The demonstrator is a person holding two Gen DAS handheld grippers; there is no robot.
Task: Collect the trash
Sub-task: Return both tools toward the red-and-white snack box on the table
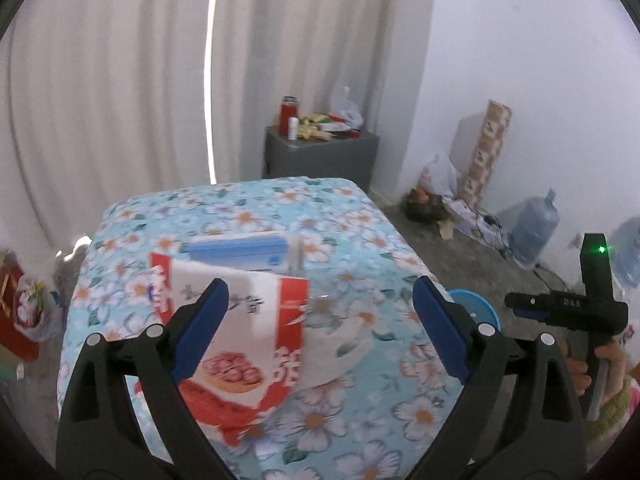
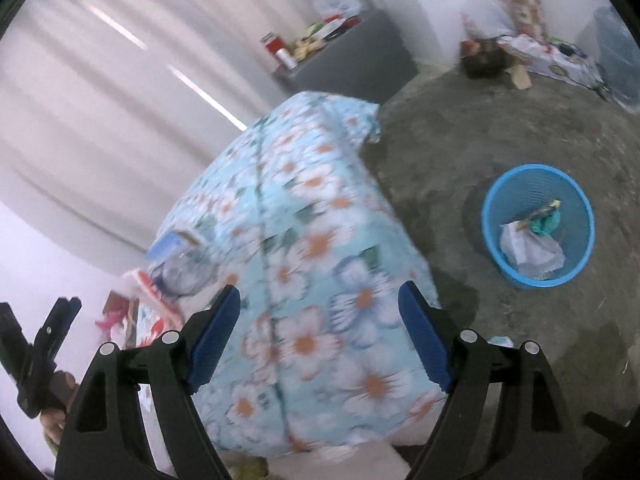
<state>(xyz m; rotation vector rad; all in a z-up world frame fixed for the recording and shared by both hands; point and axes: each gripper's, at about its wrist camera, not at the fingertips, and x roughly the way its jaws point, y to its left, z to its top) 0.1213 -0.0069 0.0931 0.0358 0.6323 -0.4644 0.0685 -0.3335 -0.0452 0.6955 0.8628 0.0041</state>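
A red and white snack carton (image 1: 240, 344) lies on the table under a floral cloth (image 1: 360, 224). A blue box (image 1: 240, 250) sits behind it, and a clear plastic piece (image 1: 320, 312) lies to its right. My left gripper (image 1: 322, 304) hangs open above them with nothing between its fingers. In the right wrist view, my right gripper (image 2: 320, 312) is open and empty over the near corner of the table. A blue mesh waste basket (image 2: 538, 224) on the floor to the right holds crumpled white wrapping (image 2: 528, 250) and a green scrap.
A grey cabinet (image 1: 320, 152) cluttered with bottles and packets stands against the curtain behind the table. A patterned roll (image 1: 486, 148), bags and water jugs (image 1: 534, 232) line the right wall. Bare concrete floor (image 2: 500, 128) surrounds the basket. A red bag (image 1: 16, 312) sits at the left.
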